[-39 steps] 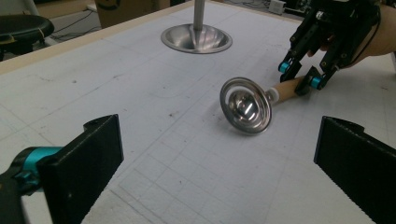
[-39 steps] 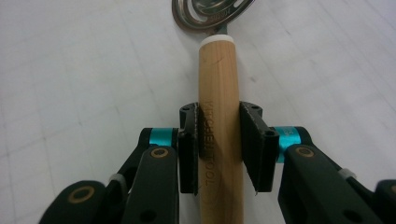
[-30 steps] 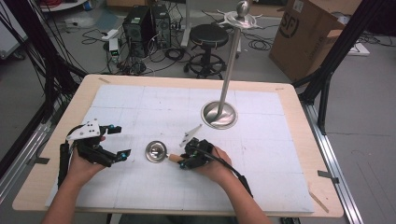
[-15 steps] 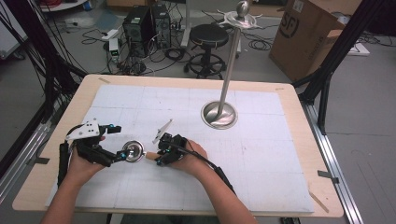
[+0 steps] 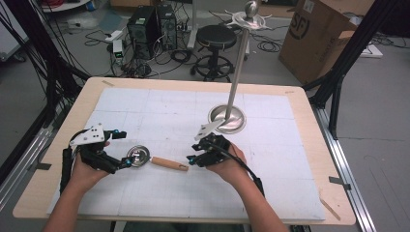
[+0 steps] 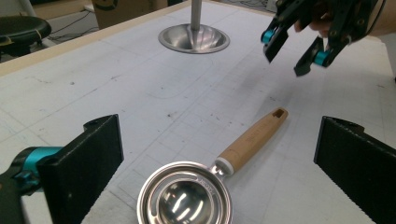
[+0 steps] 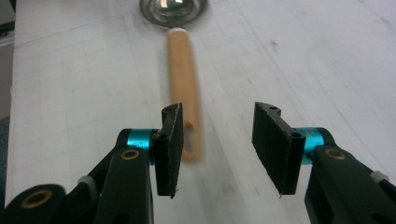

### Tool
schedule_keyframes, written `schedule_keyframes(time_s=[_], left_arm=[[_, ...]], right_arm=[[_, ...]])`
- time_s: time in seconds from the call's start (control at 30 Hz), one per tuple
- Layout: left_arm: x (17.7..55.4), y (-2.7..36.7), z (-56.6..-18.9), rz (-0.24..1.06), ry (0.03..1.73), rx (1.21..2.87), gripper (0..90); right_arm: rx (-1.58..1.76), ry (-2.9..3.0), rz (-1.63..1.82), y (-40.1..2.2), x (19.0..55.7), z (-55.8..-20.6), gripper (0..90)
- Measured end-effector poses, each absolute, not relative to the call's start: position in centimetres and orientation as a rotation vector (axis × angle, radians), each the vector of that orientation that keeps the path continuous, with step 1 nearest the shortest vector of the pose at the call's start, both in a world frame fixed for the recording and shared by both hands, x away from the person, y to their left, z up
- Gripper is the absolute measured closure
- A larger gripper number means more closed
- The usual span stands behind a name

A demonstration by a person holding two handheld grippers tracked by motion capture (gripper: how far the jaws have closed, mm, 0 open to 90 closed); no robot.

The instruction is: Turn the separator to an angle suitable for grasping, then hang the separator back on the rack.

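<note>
A tall metal stand (image 5: 227, 117) rises from its round base at the back of the table (image 5: 300, 145), well clear of the work. The strainer's bowl is cut off at the top of the right gripper view. The strainer (image 5: 139, 156), shiny steel with a pale wooden handle (image 5: 169, 164), lies flat between both grippers. The left gripper (image 5: 126, 162) sits wide open beside the bowl, holding nothing. The right gripper (image 5: 191, 159) has just been opening, jaws apart above the handle's end, nothing between them.
</note>
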State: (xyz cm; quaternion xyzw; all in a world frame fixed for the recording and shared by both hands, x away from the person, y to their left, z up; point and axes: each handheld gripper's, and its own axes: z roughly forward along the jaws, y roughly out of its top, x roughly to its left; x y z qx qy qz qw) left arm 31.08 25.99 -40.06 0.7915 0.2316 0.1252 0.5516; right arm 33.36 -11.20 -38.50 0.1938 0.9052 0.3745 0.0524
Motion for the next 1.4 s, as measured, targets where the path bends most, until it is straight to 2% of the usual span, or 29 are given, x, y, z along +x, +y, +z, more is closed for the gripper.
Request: schedule_keyframes(time_s=[0.23,0.47,0.7,0.83,1.13,1.4], left_arm=[[31.1,25.8,-40.2,0.289,0.544,1.887,2.0],[31.1,25.8,-40.2,0.288,0.543,1.885,1.9],[31.2,25.7,-40.3,0.284,0.539,1.882,1.9],[31.2,25.7,-40.3,0.277,0.535,1.886,1.9],[30.8,25.3,-40.3,0.283,0.513,1.947,1.9],[31.1,25.3,-40.4,0.28,0.52,1.952,1.9]], right_arm=[[0.663,2.656,1.232,-15.5,32.0,-38.2,48.8],[0.71,2.607,1.275,-17.8,31.1,-38.7,46.0],[0.791,2.535,1.343,-20.6,30.9,-38.9,38.9],[0.854,2.441,1.445,-22.5,31.4,-38.8,30.4],[0.926,2.368,1.481,-23.2,32.0,-39.1,21.4],[0.932,2.342,1.5,-23.7,32.0,-39.0,21.2]])
